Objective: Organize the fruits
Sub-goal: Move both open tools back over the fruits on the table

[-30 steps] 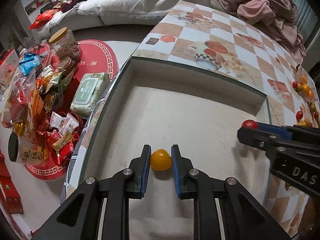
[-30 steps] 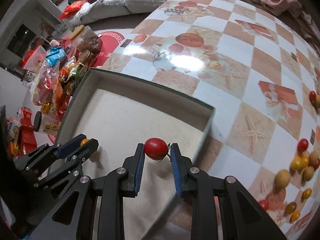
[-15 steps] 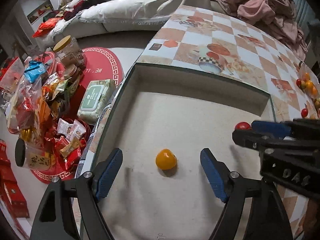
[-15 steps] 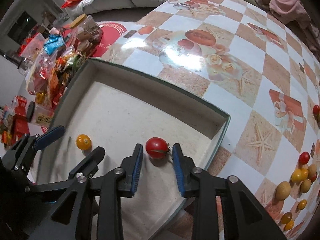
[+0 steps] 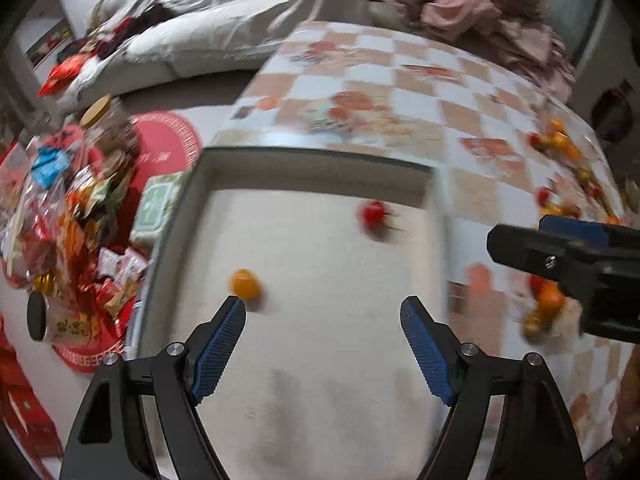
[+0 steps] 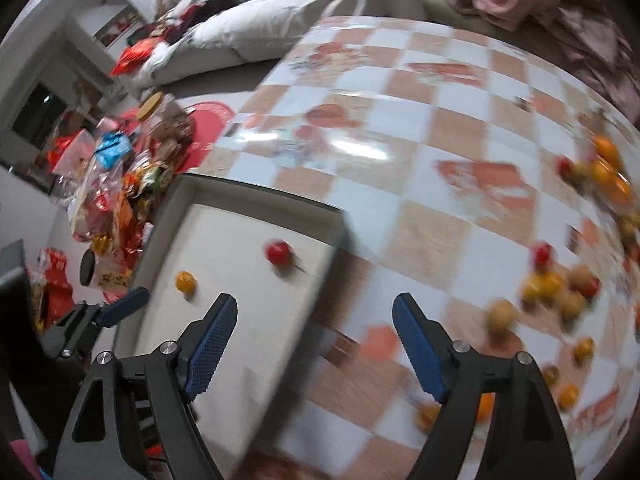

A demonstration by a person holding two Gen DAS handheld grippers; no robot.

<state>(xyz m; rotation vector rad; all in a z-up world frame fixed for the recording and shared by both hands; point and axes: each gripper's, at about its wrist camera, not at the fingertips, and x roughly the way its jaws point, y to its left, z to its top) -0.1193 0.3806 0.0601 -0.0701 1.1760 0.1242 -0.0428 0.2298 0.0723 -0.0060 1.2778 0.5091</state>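
A shallow box tray (image 5: 304, 158) (image 6: 256, 194) sits at the table's left end. Inside lie a yellow tomato (image 5: 245, 283) (image 6: 185, 281) and a red tomato (image 5: 372, 213) (image 6: 279, 251), apart from each other. My left gripper (image 5: 323, 312) is open and empty above the tray, the yellow tomato just beyond its left fingertip. My right gripper (image 6: 314, 310) is open and empty, raised over the tray's right wall. Several loose red, yellow and orange fruits (image 6: 556, 284) (image 5: 546, 304) lie on the checkered table to the right. Both views are motion-blurred.
A checkered tablecloth table (image 6: 400, 120) carries everything. Snack packets and jars (image 5: 68, 208) crowd the floor left of the table, on a red mat. A sofa with bedding and pink clothes (image 5: 460, 4) stands behind.
Both grippers opened and drew back and up. The left one let go of the yellow tomato, the right one let go of the red tomato; both now rest in the tray.
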